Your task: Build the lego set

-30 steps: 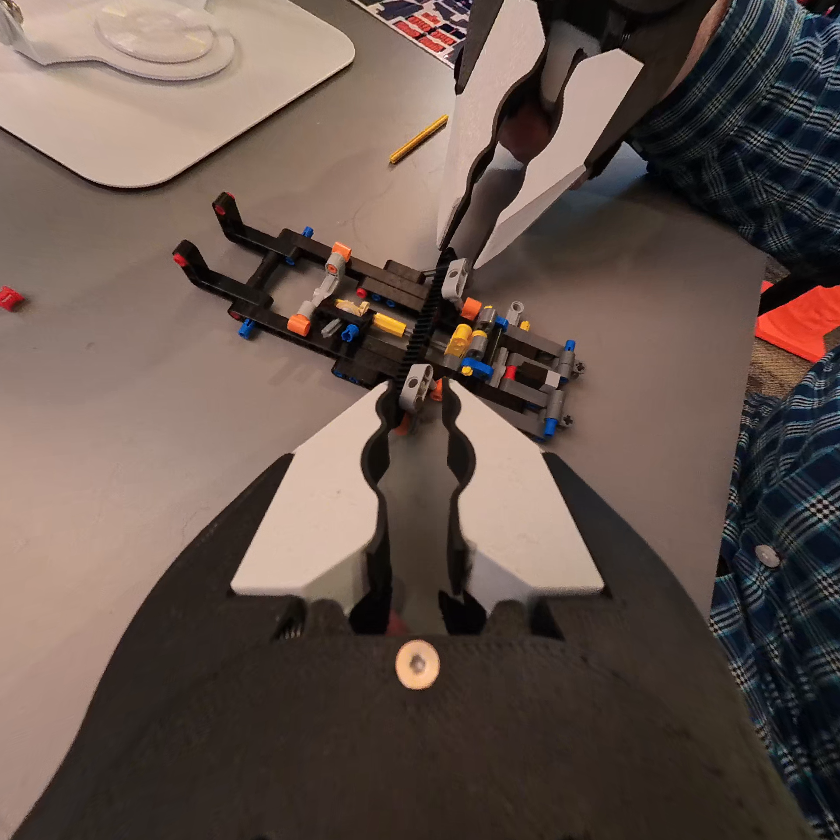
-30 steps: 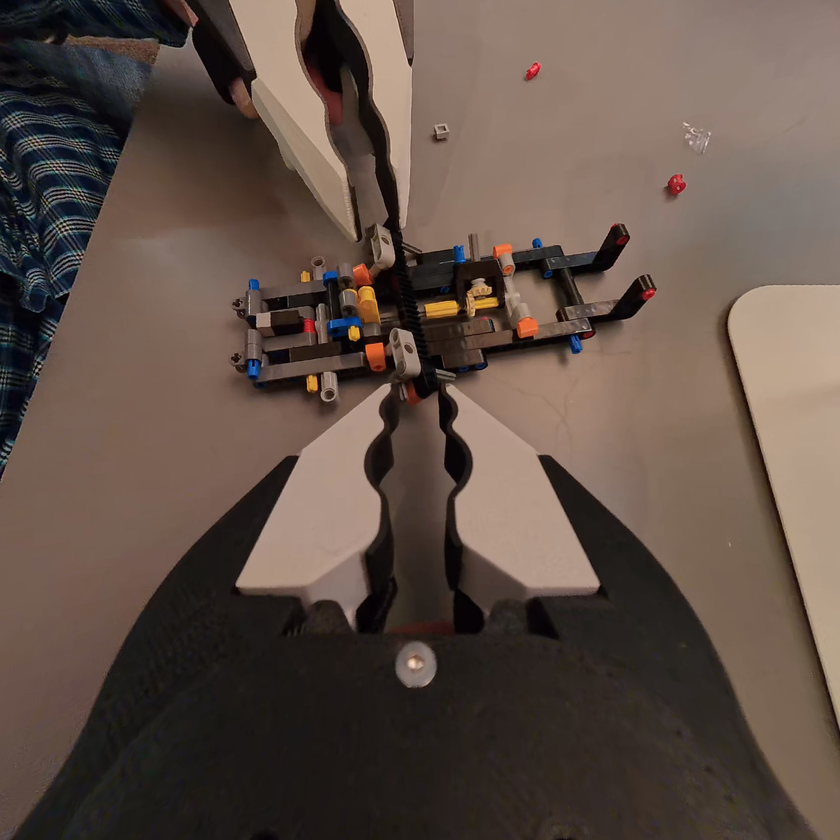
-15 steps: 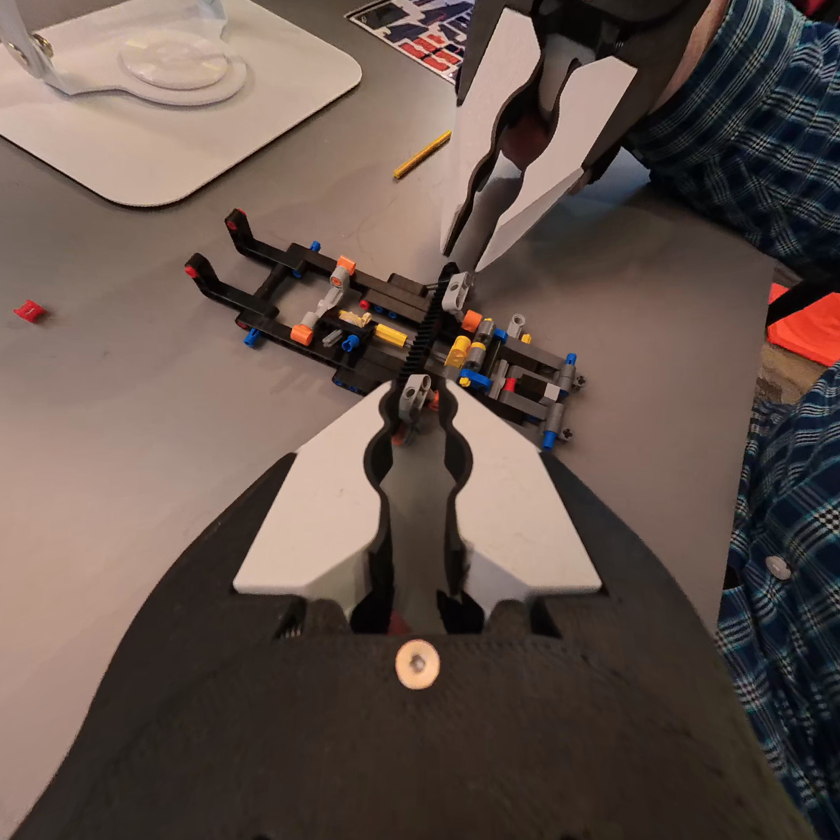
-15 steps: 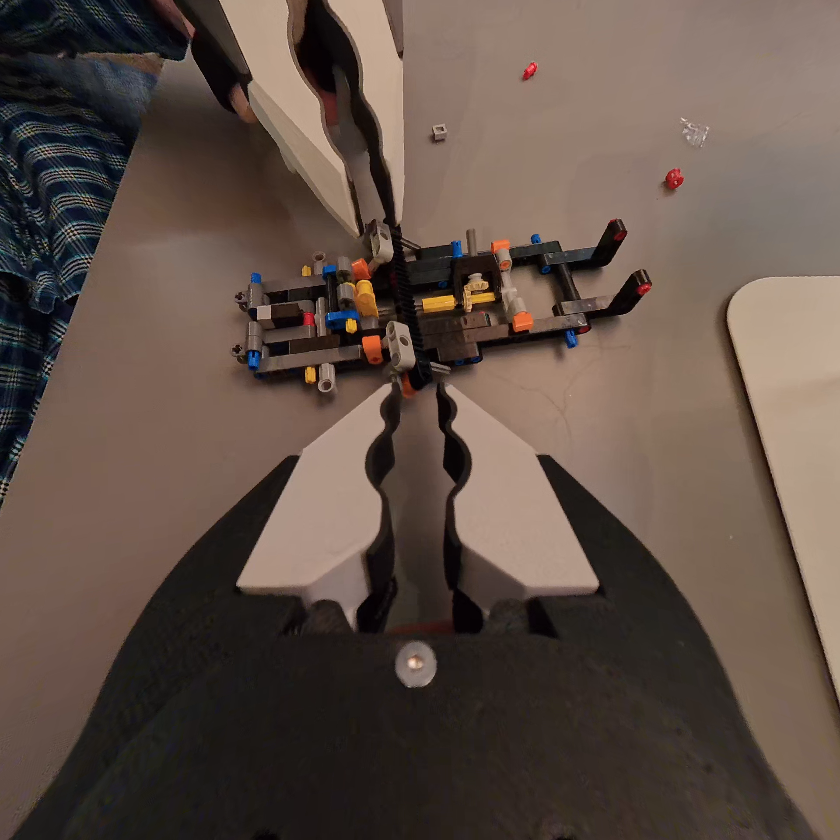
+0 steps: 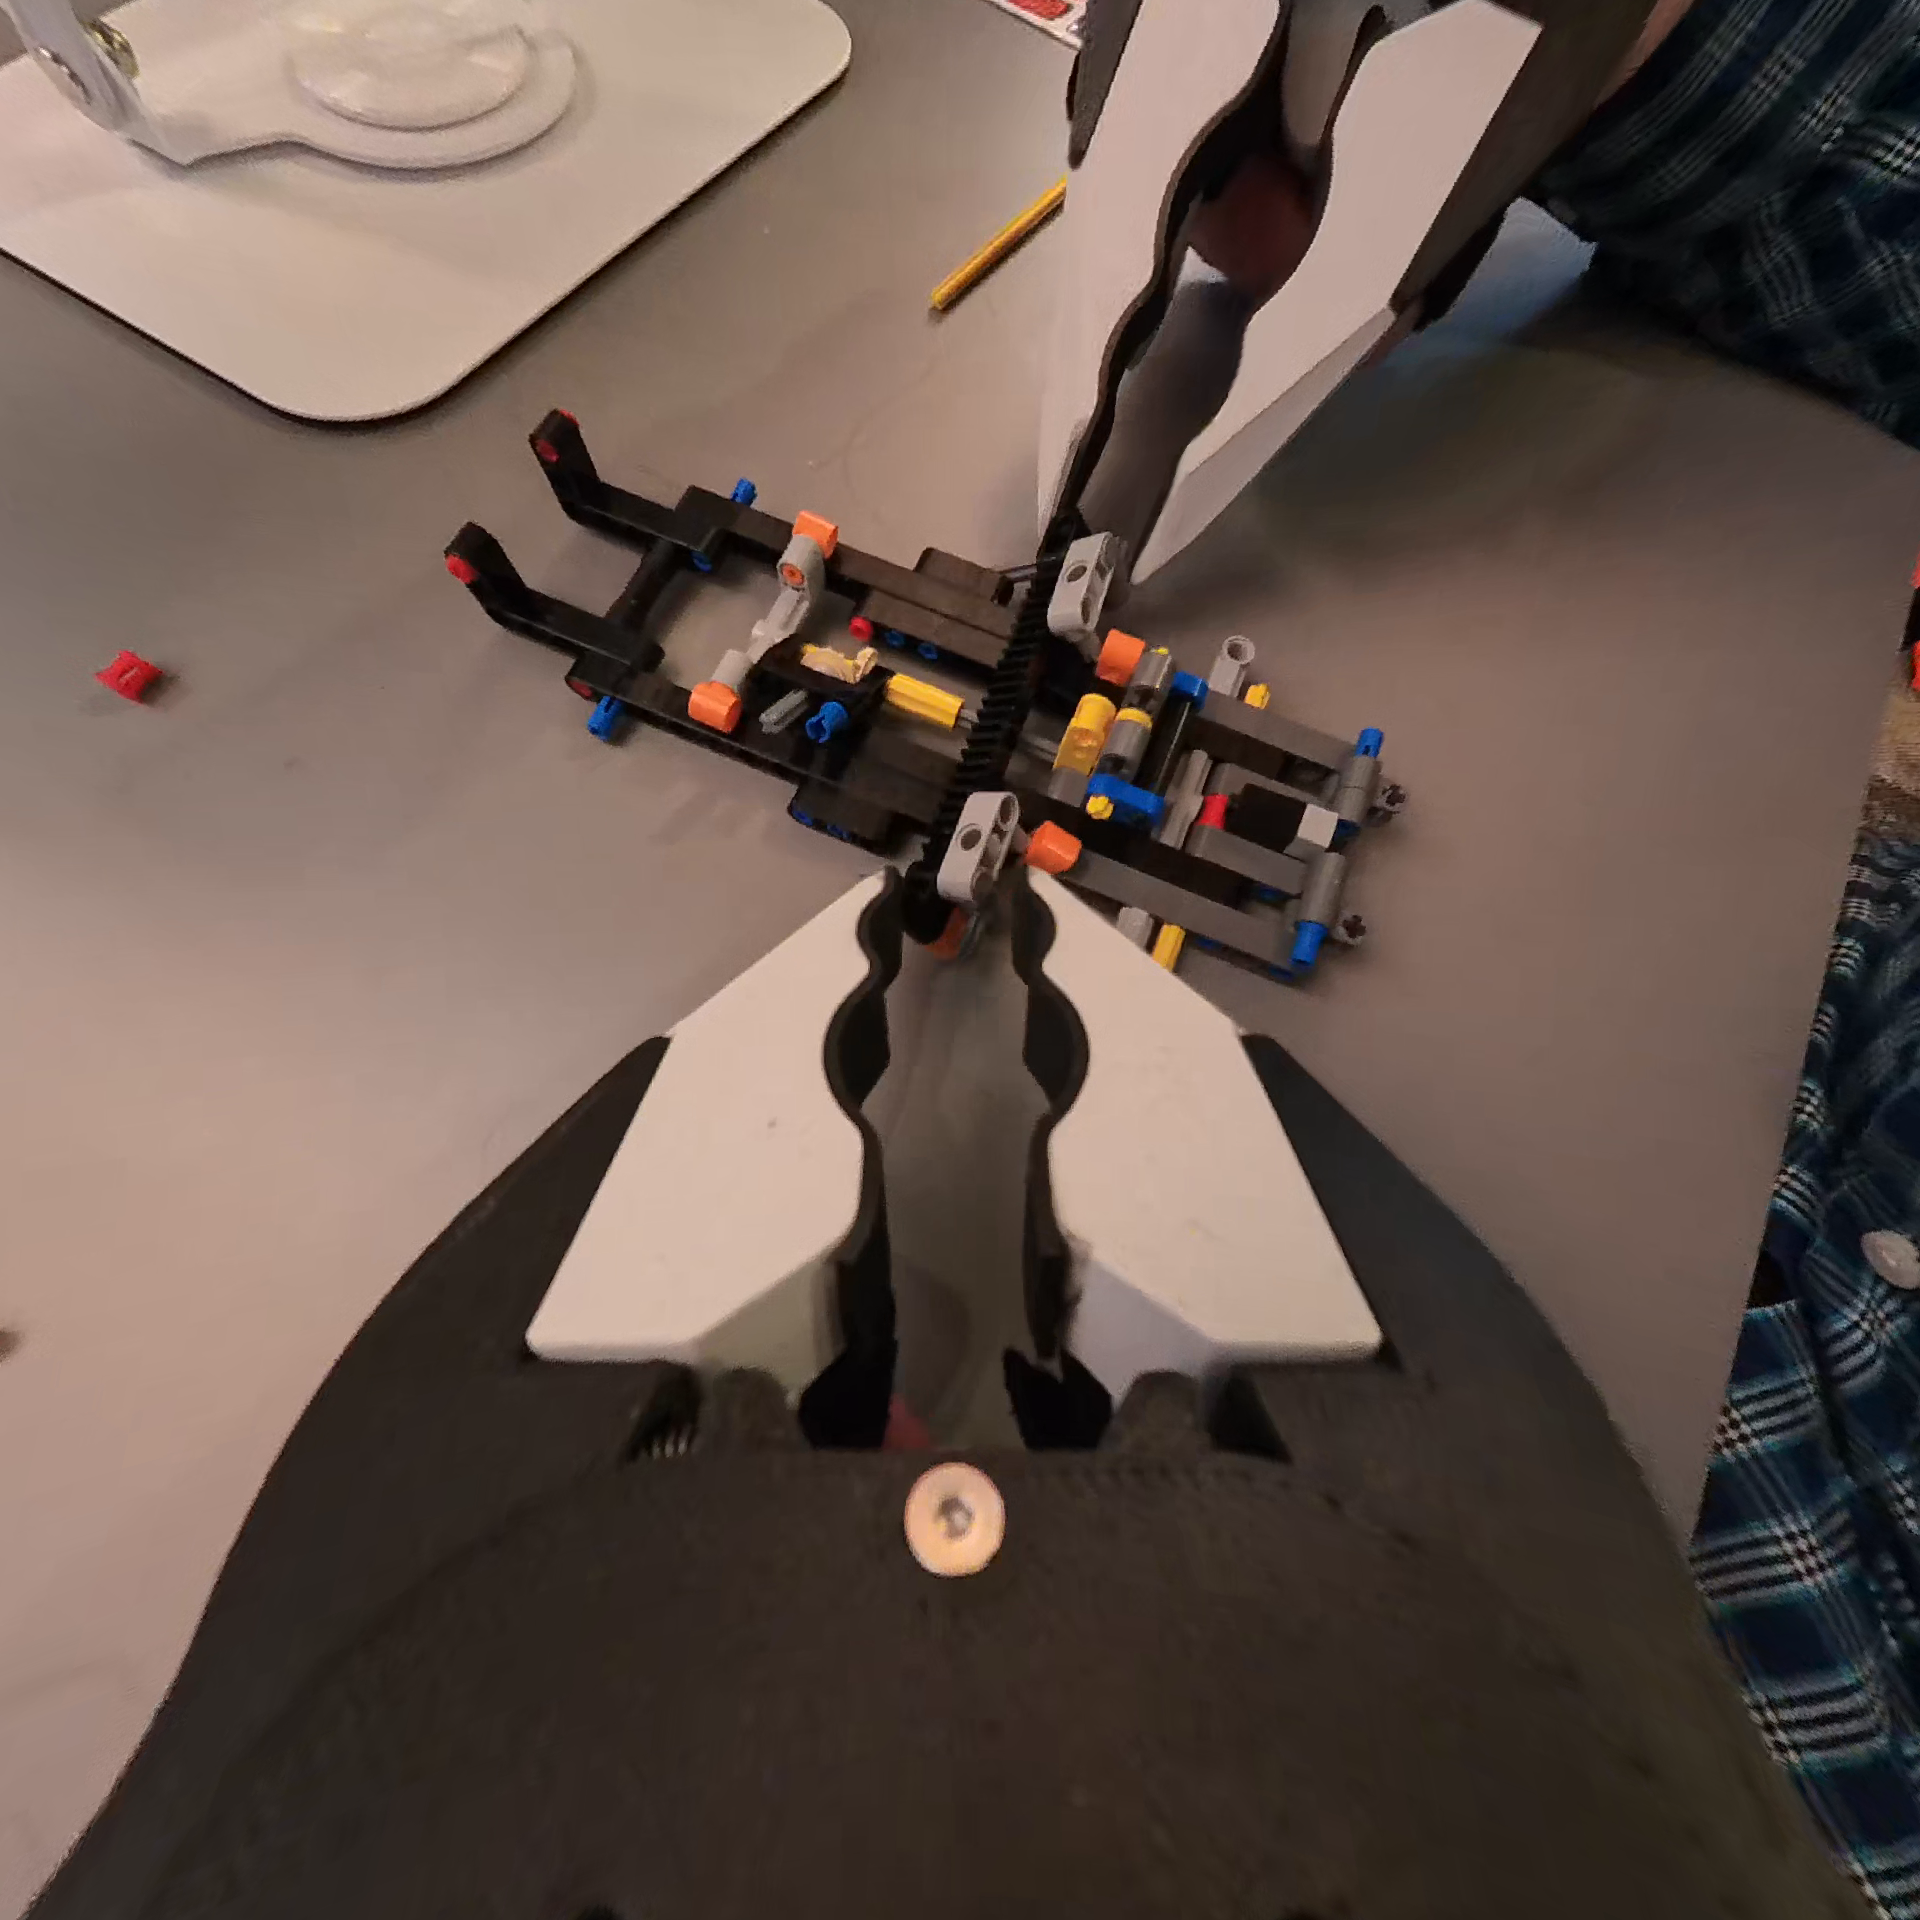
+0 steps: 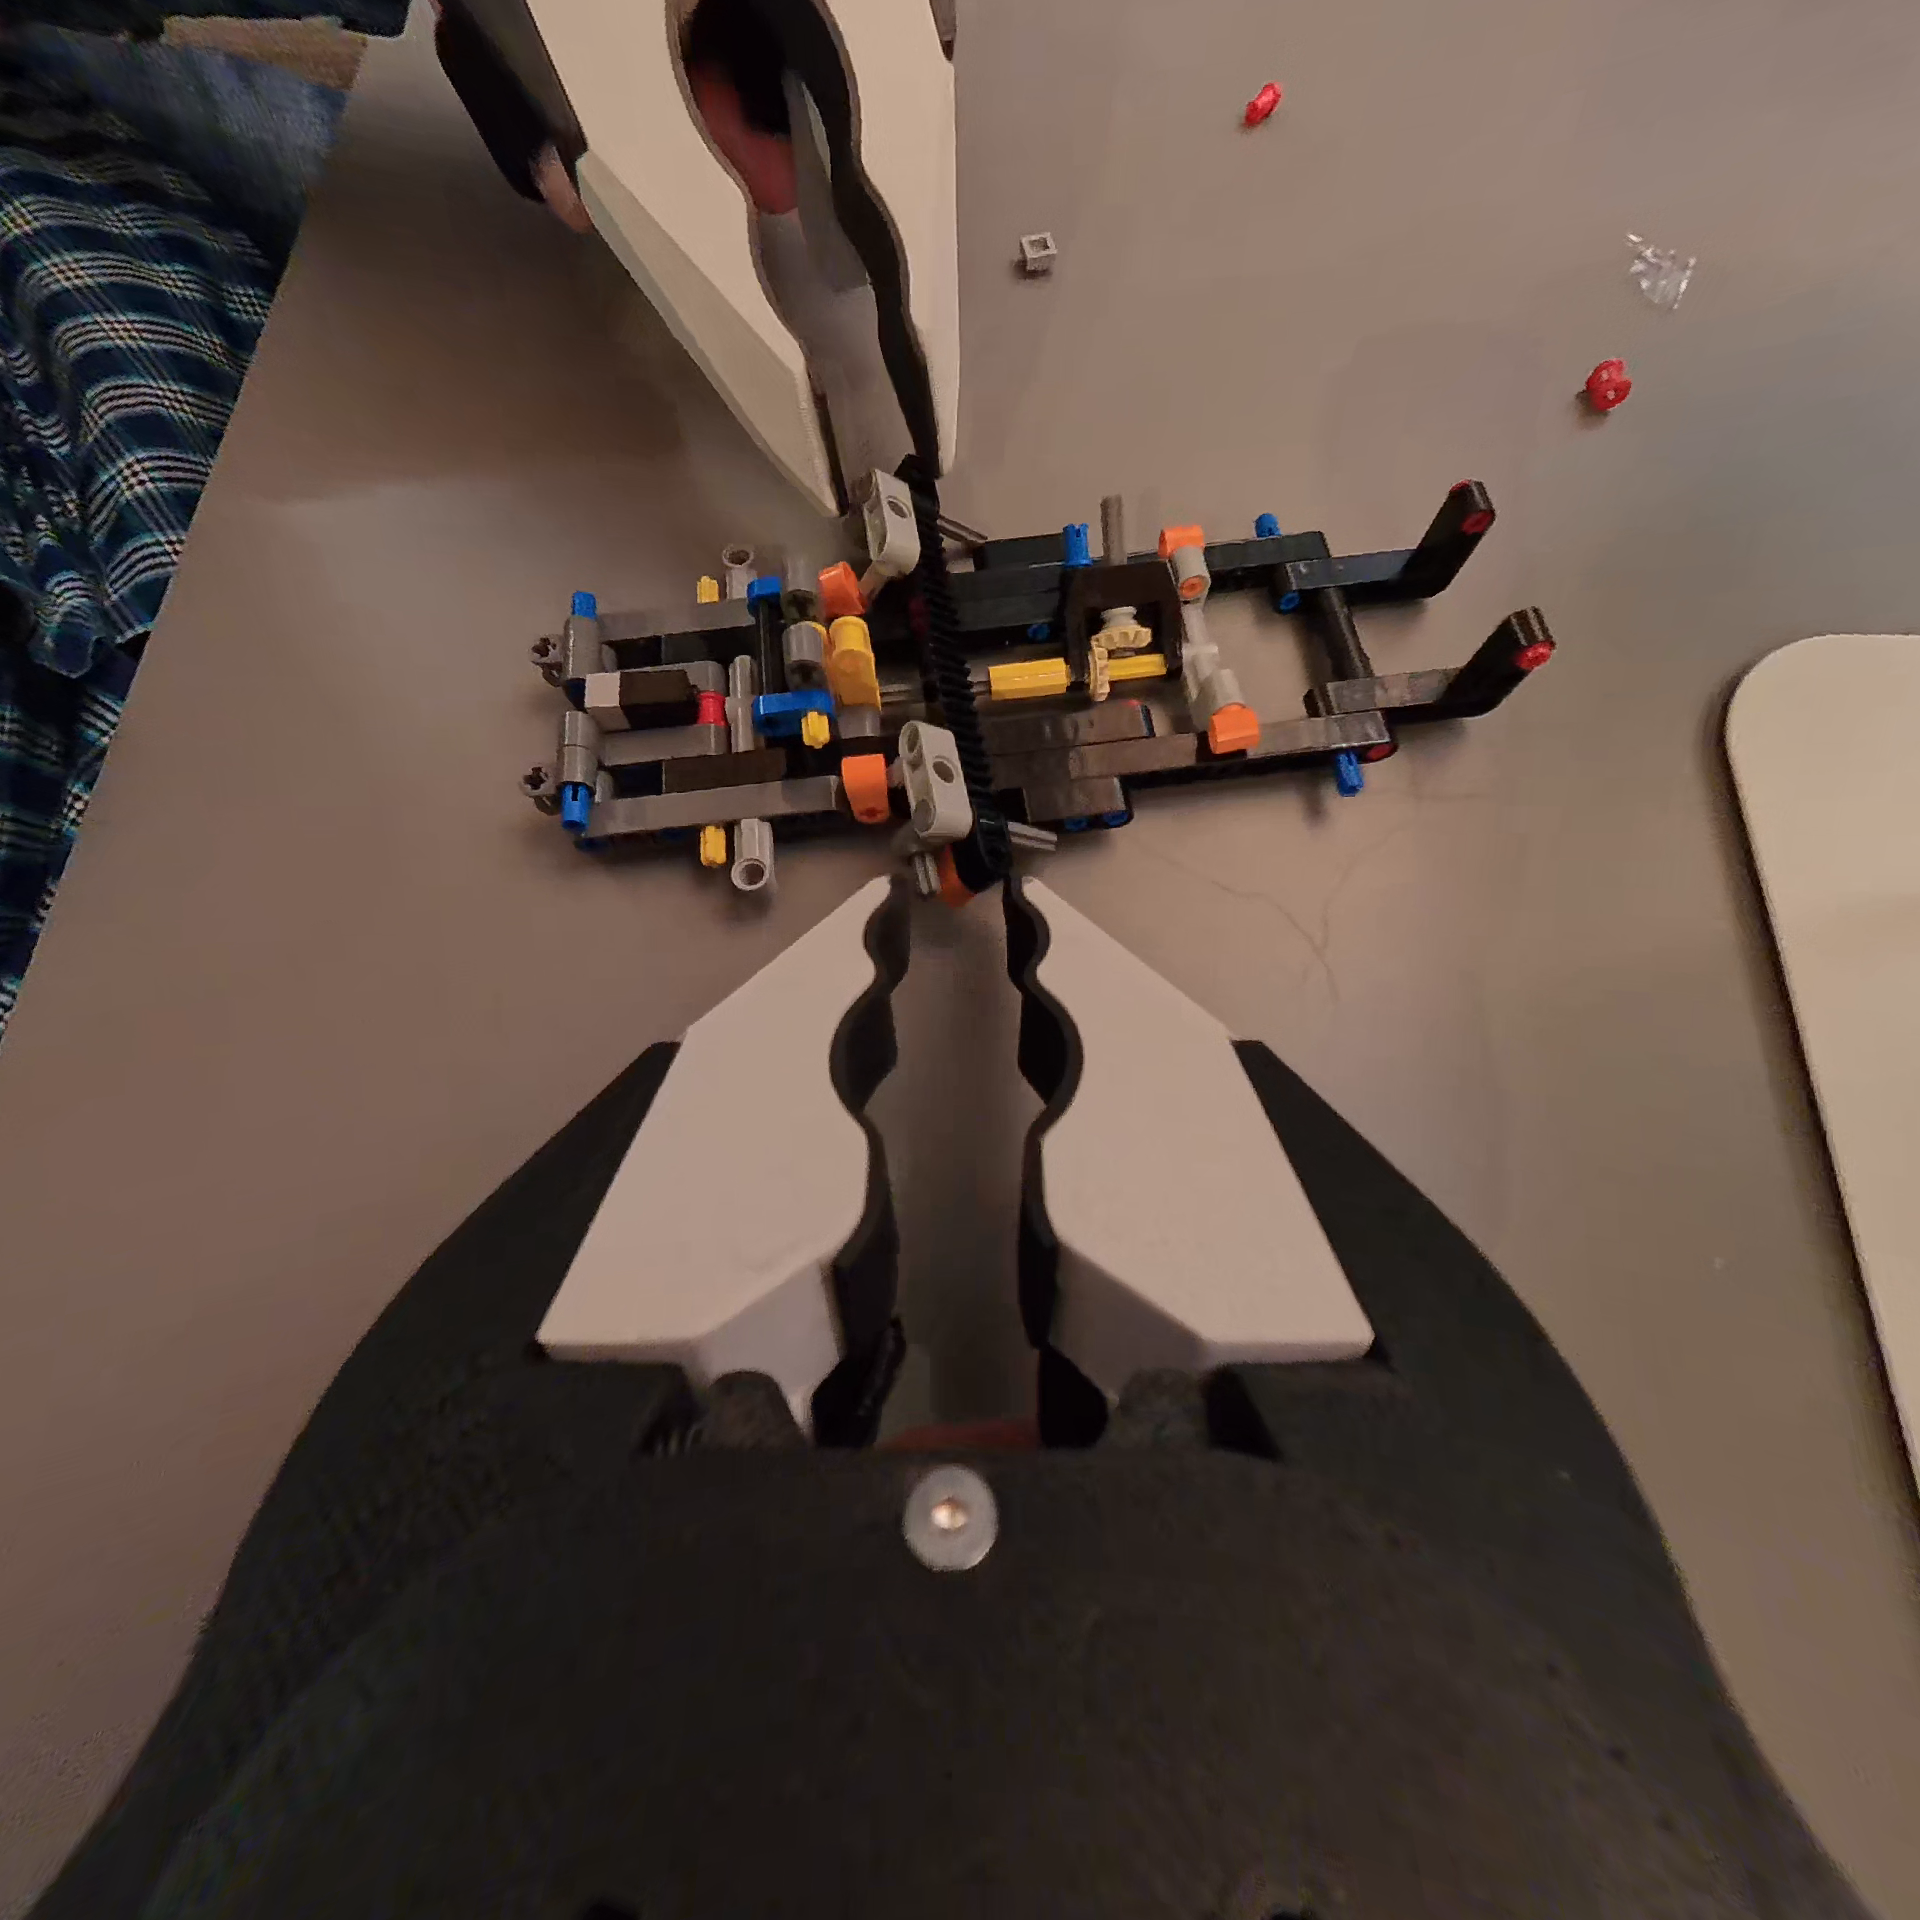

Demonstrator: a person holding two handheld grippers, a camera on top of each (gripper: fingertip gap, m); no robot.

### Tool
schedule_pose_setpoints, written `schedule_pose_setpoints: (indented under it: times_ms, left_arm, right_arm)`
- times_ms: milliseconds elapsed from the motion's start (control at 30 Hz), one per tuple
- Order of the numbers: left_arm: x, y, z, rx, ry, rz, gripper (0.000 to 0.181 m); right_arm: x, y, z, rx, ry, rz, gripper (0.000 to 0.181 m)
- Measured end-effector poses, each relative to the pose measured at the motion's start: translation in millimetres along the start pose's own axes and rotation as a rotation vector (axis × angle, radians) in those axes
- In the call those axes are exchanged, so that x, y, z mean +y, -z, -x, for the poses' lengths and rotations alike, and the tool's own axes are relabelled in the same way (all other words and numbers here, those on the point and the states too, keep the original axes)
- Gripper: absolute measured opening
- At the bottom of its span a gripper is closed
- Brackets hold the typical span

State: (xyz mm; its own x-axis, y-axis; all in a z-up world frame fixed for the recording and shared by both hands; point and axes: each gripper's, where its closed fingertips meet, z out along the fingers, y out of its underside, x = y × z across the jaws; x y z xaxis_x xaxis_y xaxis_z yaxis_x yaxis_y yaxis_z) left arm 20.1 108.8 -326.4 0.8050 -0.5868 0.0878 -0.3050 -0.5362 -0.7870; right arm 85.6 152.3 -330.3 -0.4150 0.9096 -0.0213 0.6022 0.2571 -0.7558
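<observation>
**Chassis flat on table, a gripper at each end of its rack**

The chassis (image 5: 935, 717) lay flat on the grey table (image 5: 312, 1039), between the two grippers. Long and low, built of black and dark grey beams. One end forked into two black arms with upturned tips, each capped red. The other end was denser: grey beams, blue pins sticking out at the sides, yellow and orange connectors, one small red piece. A tan gear (image 6: 1120, 634) sat in a black frame near the middle, on a yellow axle. A black toothed rack (image 5: 992, 727) ran straight across the chassis, with a light grey connector at each end.

Left gripper (image 5: 954, 902): fingers a little apart, tips flanking the near end of the rack and its grey connector (image 5: 977, 844). Whether the tips touched the pieces could not be told.

Right gripper (image 6: 954, 896): fingers a little apart too, tips just short of the opposite rack end, where an orange piece stuck out. No clamping seen.

Loose on the table: red pieces (image 6: 1606, 384), a small grey piece (image 6: 1037, 252), a clear piece (image 6: 1660, 272), a yellow rod (image 5: 1000, 245). A white mat (image 5: 364, 260) lay beyond the forked end. A plaid sleeve (image 5: 1849, 1351) showed at the table edge.
</observation>
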Motion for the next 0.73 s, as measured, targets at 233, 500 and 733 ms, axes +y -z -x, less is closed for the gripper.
schedule_pose_setpoints:
  times_ms: [233, 500, 733]
  left_arm:
    - [-2.0, -0.1, 0.0, -0.020, -0.019, -0.009, 0.012]
    - [-6.8, 0.7, -1.2, -0.024, -0.022, -0.038, 0.006]
    - [-3.3, 3.1, 1.2, -0.019, 0.008, -0.030, 0.020]
  right_arm:
    - [-4.2, 3.3, -2.1, 0.005, -0.011, -0.027, 0.014]
    - [-5.7, 1.2, 0.9, 0.002, 0.006, -0.026, 0.013]
    - [-2.6, 1.0, 0.5, -0.004, -0.003, -0.015, 0.017]
